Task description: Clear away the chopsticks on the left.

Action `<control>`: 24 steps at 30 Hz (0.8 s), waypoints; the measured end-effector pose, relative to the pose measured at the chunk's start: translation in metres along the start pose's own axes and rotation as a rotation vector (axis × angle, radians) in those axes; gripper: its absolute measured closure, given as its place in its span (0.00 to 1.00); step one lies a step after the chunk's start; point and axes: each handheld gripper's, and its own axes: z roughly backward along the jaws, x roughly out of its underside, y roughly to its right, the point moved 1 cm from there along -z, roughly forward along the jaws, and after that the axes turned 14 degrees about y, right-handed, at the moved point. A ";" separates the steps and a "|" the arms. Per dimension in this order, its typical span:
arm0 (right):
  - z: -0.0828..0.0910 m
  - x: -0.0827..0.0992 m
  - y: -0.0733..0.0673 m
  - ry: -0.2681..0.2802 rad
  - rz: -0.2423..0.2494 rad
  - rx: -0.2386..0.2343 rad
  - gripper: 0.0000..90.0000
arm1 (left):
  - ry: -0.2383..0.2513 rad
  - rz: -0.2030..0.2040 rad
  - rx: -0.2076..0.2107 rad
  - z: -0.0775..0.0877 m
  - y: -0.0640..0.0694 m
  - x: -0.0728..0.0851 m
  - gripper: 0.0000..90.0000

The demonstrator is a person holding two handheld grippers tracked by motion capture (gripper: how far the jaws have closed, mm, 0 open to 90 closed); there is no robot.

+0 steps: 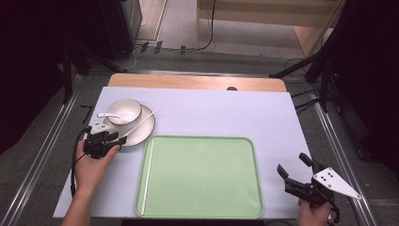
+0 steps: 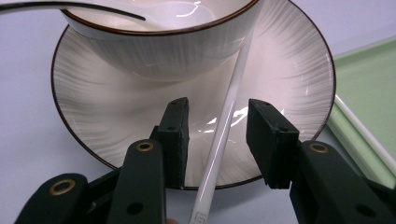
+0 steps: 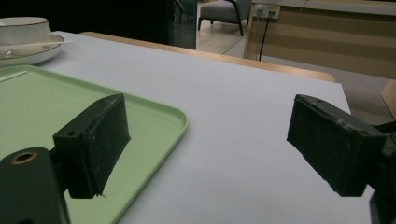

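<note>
Left gripper (image 2: 217, 135) nearest the lens in the left gripper view, jaws part open with a white chopstick (image 2: 223, 126) running up between the pads; gap visible on both sides of it, pads not pressing, so nothing gripped. The chopstick lies slanted across the plate (image 2: 93, 107), its far end leaning against the side of the bowl (image 2: 163, 51), its near end sticking out past the plate's near rim toward the gripper. A spoon (image 2: 70, 7) sits in the bowl, handle out over the bowl's left rim. Bowl stands on the plate, toward its far side.

In the high view the left gripper (image 1: 117, 140) sits at the plate's (image 1: 141, 132) near-left rim, held in the left hand (image 1: 91, 165), close to the left edge of the white surface (image 1: 211, 110). Chopstick (image 1: 141, 121) crosses the plate diagonally toward the far right. Bowl (image 1: 124, 110) and spoon (image 1: 107, 115) at the surface's far-left part.

A green tray (image 1: 202, 179) lies just right of the plate, at the near edge of the surface, about mid-width. A second white chopstick (image 1: 146, 181) lies in the tray along its left wall.

Right gripper (image 1: 294, 165) near the surface's near-right corner, well apart from the tray's things, jaws spread wide and holding nothing; in the right gripper view the right gripper (image 3: 210, 149) points over bare surface with the tray's (image 3: 154, 126) corner under its left jaw
</note>
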 end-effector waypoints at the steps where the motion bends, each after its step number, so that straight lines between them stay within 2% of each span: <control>1: 0.000 0.000 0.000 -0.001 0.001 0.001 0.14 | -0.005 -0.008 -0.001 -0.001 0.000 0.000 0.68; 6: 0.000 0.000 0.000 -0.001 0.004 -0.001 0.14 | -0.040 -0.051 0.000 -0.007 0.002 0.004 0.72; 9: 0.000 0.000 0.000 0.000 0.004 0.000 0.14 | -0.040 -0.074 -0.005 -0.007 0.004 0.004 0.80; 11: 0.000 0.000 0.000 -0.003 -0.001 0.001 0.14 | -0.042 -0.082 0.004 -0.006 0.005 0.003 0.88; 12: 0.000 0.000 0.000 -0.003 -0.001 0.001 0.14 | -0.049 -0.095 0.043 -0.006 0.007 0.003 0.91; 13: 0.000 0.000 0.000 -0.003 -0.001 0.001 0.14 | -0.049 -0.095 0.043 -0.006 0.007 0.003 0.94; 15: 0.000 0.000 0.000 -0.004 -0.001 0.001 0.14 | -0.053 -0.139 0.046 -0.006 0.014 0.001 0.94; 20: 0.001 0.000 0.000 -0.002 0.002 0.001 0.14 | -0.045 -0.148 0.062 0.000 0.020 -0.003 0.95; 23: 0.001 0.000 0.001 0.003 -0.004 0.007 0.14 | -0.021 -0.152 0.079 0.008 0.032 -0.007 0.95; 24: 0.001 0.000 0.001 0.003 -0.004 0.007 0.14 | -0.021 -0.152 0.079 0.008 0.032 -0.007 0.95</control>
